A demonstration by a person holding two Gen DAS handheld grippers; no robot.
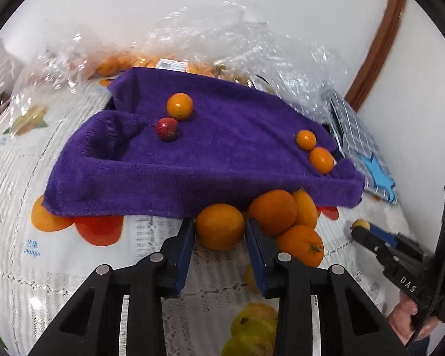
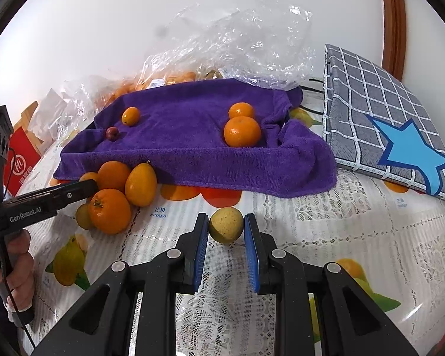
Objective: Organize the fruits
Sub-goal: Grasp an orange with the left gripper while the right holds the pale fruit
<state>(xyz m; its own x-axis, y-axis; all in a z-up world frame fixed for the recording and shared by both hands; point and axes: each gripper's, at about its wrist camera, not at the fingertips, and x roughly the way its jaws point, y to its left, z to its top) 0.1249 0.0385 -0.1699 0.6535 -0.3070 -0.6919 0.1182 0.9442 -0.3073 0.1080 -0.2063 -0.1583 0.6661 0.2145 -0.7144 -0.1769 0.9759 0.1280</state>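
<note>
**A:** Two grips at the near edge, as I read it; the left gripper (image 1: 220, 225) has its blue pads against either side of an orange (image 1: 220, 226) on the tablecloth (image 1: 20, 267), so it is clenched on that fruit; the right gripper (image 2: 226, 224) is clamped on a small yellow-green fruit (image 2: 225, 225), also down on the cloth.

**B:** Neither fruit looks lifted yet; both seem to rest on the table. What sits just behind the orange?

**A:** A loose cluster (image 1: 293, 222) of three or so more orange fruits, touching one another and lying against the front hem of the purple towel (image 1: 222, 148); the right wrist view shows one of them is longer and egg-shaped (image 2: 141, 184).

**B:** And on the towel itself?

**A:** Four pieces; toward the left, a small orange fruit (image 1: 179, 106) with a little red fruit (image 1: 166, 129) just beside it; toward the right, a pair of oranges (image 1: 314, 151) touching each other; they lie well apart, which suggests sorting by kind, though I cannot be sure.

**B:** So how far along?

**A:** Under halfway, I would judge; four placed, two in the jaws, several waiting at the hem; beyond the towel a crumpled clear plastic bag (image 1: 222, 38) holds more orange fruit, and whether that counts I cannot tell; a checked grey cushion (image 2: 379, 112) with a blue star lies off to the right.
</note>
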